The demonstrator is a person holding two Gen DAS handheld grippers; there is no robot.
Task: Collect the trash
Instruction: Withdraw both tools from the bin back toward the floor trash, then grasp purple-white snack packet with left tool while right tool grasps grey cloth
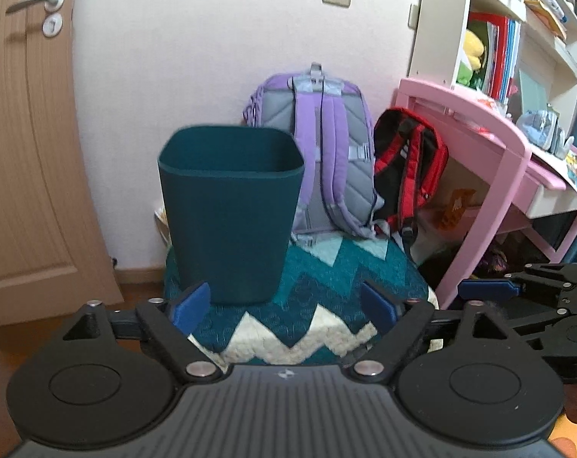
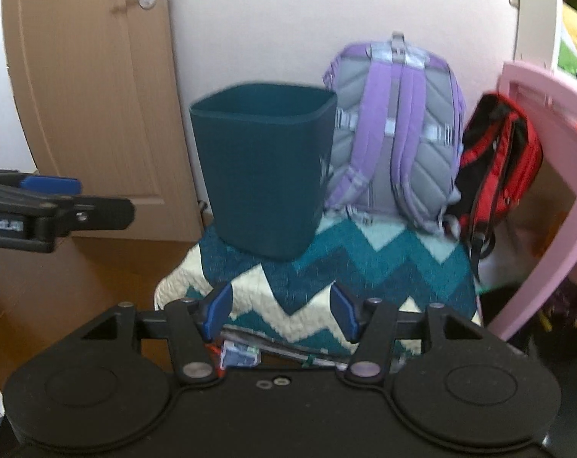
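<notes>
A dark teal waste bin (image 1: 229,210) (image 2: 261,168) stands upright on a teal-and-cream zigzag rug (image 1: 326,278) (image 2: 365,267), close to the wall. My left gripper (image 1: 284,305) is open just short of the bin, aimed to the right of its base, and nothing lies between its blue pads. My right gripper (image 2: 281,311) is open over the rug's near part, also holding nothing. Under its fingers, at the rug's near edge, lie a small blue-and-white packet (image 2: 239,355) and a thin clear wrapper (image 2: 288,351). Each gripper shows at the edge of the other's view: right gripper (image 1: 490,290), left gripper (image 2: 52,185).
A purple backpack (image 1: 326,145) (image 2: 395,133) and a red-and-black backpack (image 1: 406,164) (image 2: 498,164) lean on the wall behind the rug. A pink desk (image 1: 479,133) (image 2: 548,114) and a white bookshelf (image 1: 490,19) stand to the right, a wooden door (image 1: 29,152) (image 2: 90,95) to the left.
</notes>
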